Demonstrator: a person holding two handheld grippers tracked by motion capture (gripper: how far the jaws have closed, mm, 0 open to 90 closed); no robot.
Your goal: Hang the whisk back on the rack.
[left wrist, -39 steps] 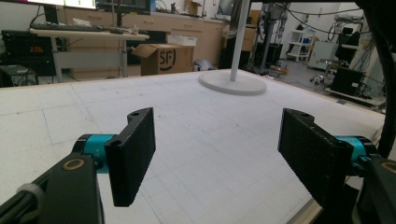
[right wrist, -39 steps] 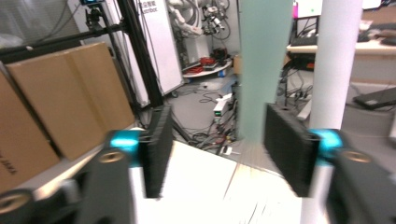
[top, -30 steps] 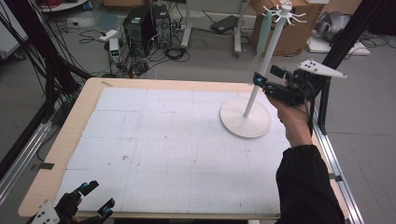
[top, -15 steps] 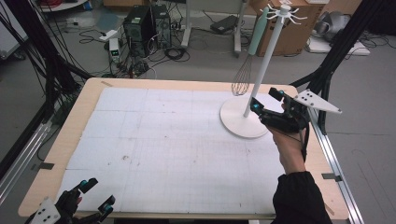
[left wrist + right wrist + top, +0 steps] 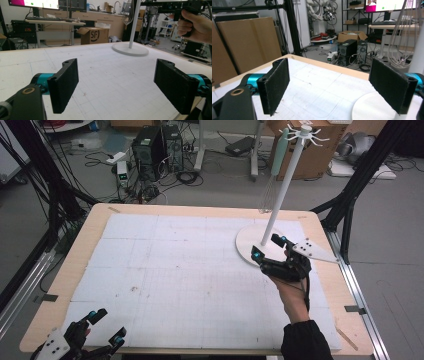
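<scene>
right gripper (image 5: 270,247): jaws spread wide, nothing between them; right of centre in the high view, over the near edge of the stand's round base. left gripper (image 5: 102,327): jaws wide, empty; lower left corner, at the bench (image 5: 90,250) edge. white stand (image 5: 282,195): upright, upper right of the bench. whisk (image 5: 272,175): green handle, hanging from the stand's top hooks, wires downward, just left of the pole.

Grey floor (image 5: 225,180) with tangled cables (image 5: 165,185), computer towers (image 5: 157,142), cardboard box (image 5: 310,150), black frame posts (image 5: 45,180); monitor (image 5: 387,5) behind.
</scene>
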